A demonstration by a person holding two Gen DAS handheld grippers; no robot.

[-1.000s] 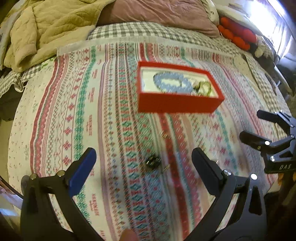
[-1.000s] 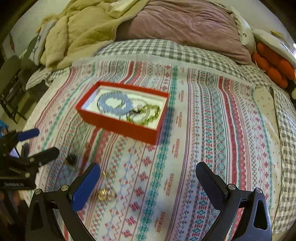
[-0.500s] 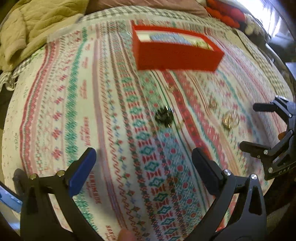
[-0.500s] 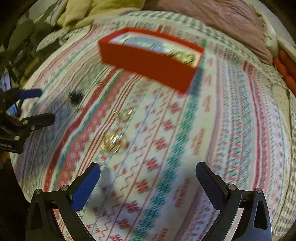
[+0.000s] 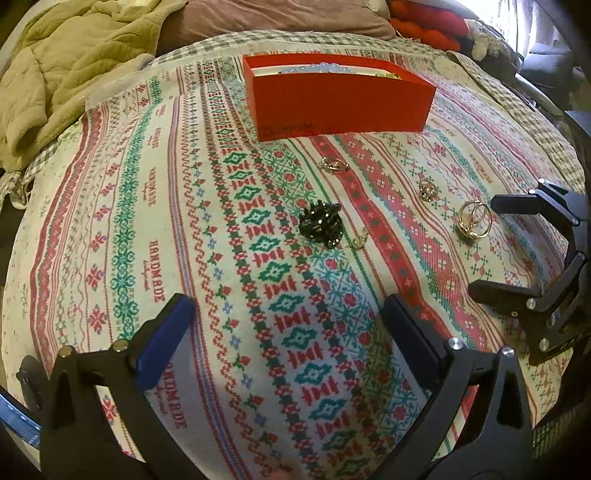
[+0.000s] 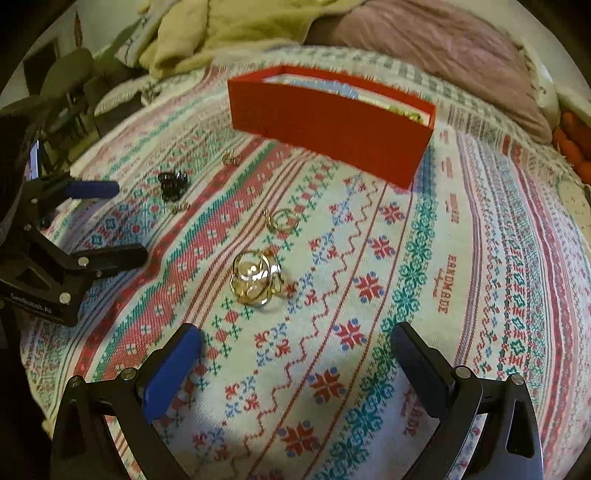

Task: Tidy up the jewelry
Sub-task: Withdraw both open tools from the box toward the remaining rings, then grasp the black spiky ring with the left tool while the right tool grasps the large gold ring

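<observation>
A red jewelry box [image 5: 340, 101] stands on the patterned bedspread, with a blue bead bracelet [image 5: 321, 67] showing inside; it also shows in the right wrist view [image 6: 328, 123]. Loose pieces lie in front of it: a black beaded piece [image 5: 320, 224] [image 6: 173, 184], a large gold ring piece [image 5: 474, 223] [image 6: 255, 282], a smaller gold earring [image 5: 427, 190] [image 6: 282, 219] and a small gold piece [image 5: 333, 164] [image 6: 231, 158]. My left gripper [image 5: 288, 314] is open and empty, low in front of the black piece. My right gripper [image 6: 295, 339] is open and empty, just short of the large gold piece.
A beige quilted blanket [image 5: 66, 62] and a mauve pillow [image 6: 436, 48] lie at the bed's head. Red-orange cushions [image 5: 428, 26] sit at the far right. A dark chair [image 6: 62, 81] stands beyond the bed's left edge.
Both grippers have dropped lower and closer to the bedspread and the loose jewelry. The box now appears side-on. Both stay open and empty.
</observation>
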